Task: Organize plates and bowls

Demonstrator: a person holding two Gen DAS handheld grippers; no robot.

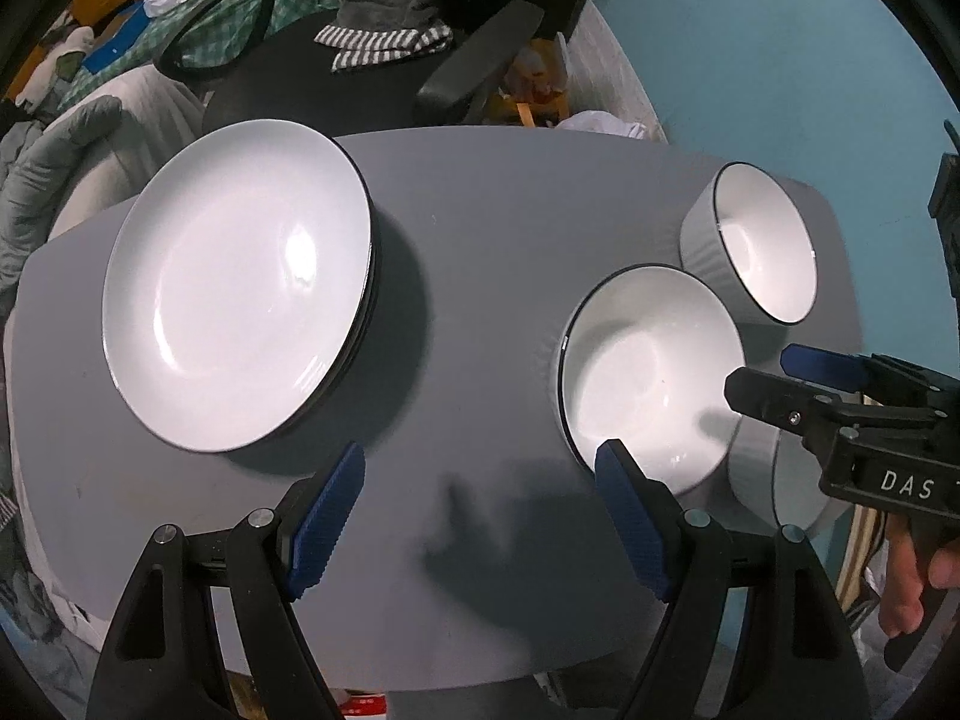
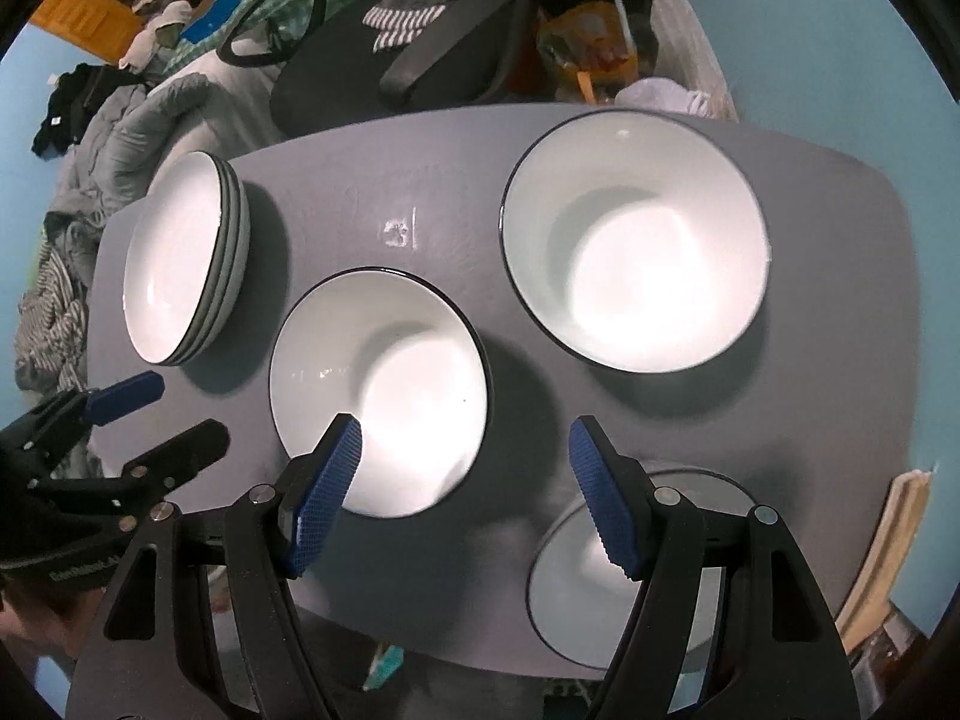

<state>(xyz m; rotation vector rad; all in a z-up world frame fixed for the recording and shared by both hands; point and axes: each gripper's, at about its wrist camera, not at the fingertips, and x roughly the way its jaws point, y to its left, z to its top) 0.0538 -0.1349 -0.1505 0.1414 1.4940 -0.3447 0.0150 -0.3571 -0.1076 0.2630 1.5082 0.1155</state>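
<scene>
A stack of white plates [image 1: 240, 294] with dark rims sits at the left of the grey table [image 1: 480, 228]; it also shows in the right wrist view [image 2: 180, 264]. Two white bowls stand at the right: a near bowl [image 1: 648, 378] [image 2: 384, 390] and a far bowl [image 1: 762, 240] [image 2: 636, 240]. A third bowl [image 2: 576, 576] sits at the table's near right corner. My left gripper [image 1: 480, 516] is open and empty above the table, between plates and near bowl. My right gripper [image 2: 465, 492] is open and empty, its left finger over the near bowl's rim.
A black office chair [image 1: 372, 78] with a striped cloth stands behind the table. Grey bedding [image 1: 54, 180] lies to the left. A yellow bag [image 2: 588, 42] and white items sit at the back right. The wall [image 1: 780, 30] is blue.
</scene>
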